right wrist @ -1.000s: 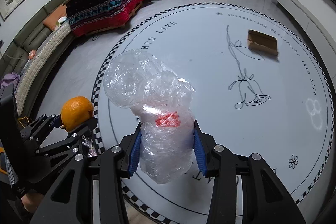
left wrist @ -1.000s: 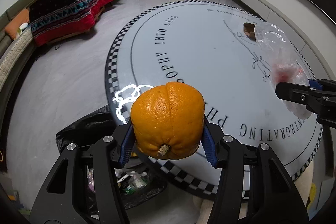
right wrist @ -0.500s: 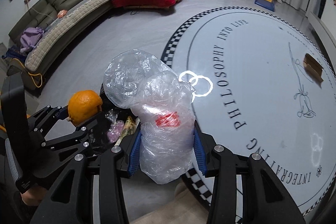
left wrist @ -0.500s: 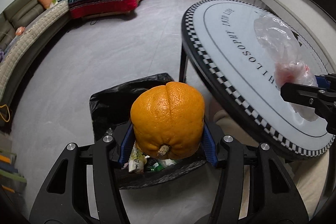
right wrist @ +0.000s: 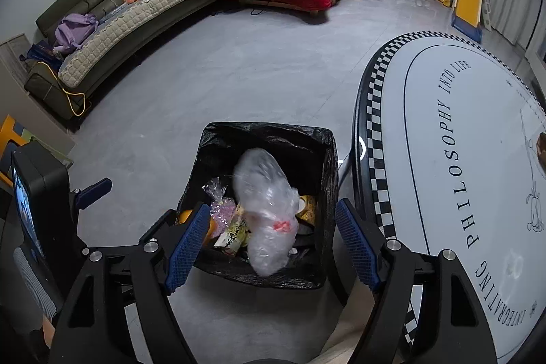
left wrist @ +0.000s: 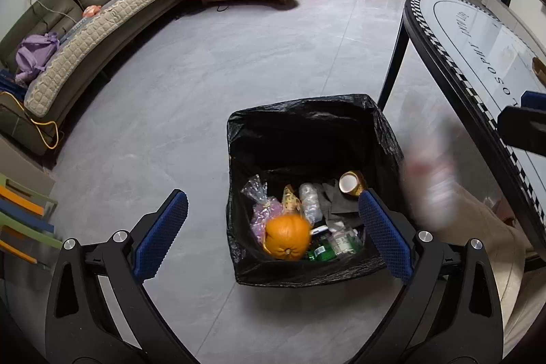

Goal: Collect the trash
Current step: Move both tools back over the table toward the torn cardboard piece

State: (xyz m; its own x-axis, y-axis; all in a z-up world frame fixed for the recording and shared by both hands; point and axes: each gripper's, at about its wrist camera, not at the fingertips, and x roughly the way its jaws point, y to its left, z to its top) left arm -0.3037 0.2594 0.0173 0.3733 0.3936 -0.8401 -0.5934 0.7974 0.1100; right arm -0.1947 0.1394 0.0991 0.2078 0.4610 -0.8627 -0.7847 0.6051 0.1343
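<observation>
**A:** Release, on both sides at once. My left tongs [left wrist: 273,234] had been clamped on the orange [left wrist: 288,237] a second earlier; their jaws had just been opening and stood wide with nothing between the pads. The orange was down in the black-lined bin [left wrist: 307,111], among the wrappers near the front wall.

**B:** And the right?

**A:** Same story. My right tongs [right wrist: 273,241] had held the crumpled clear plastic bag [right wrist: 268,210] upright between the pads half a second before. The jaws had just been opening, the pads stood clear of the bag on either side, and the bag was tipped over and smeared with motion above the bin's mouth. From the left wrist view it showed only as a pale blur [left wrist: 430,186] at the bin's right edge, so I judged it was falling, not settled.

**B:** Would it land inside?

**A:** Probably. From the right wrist view it sat over the opening, not over the rim, though I could not tell for sure.

**B:** So what did that leave?

**A:** Both tongs empty and free over the bin. The surface [right wrist: 382,111] lay just beside it, and a small brown thing [right wrist: 541,147] showed at its far edge, too cropped to name. I reckoned that was the next piece to fetch.
</observation>
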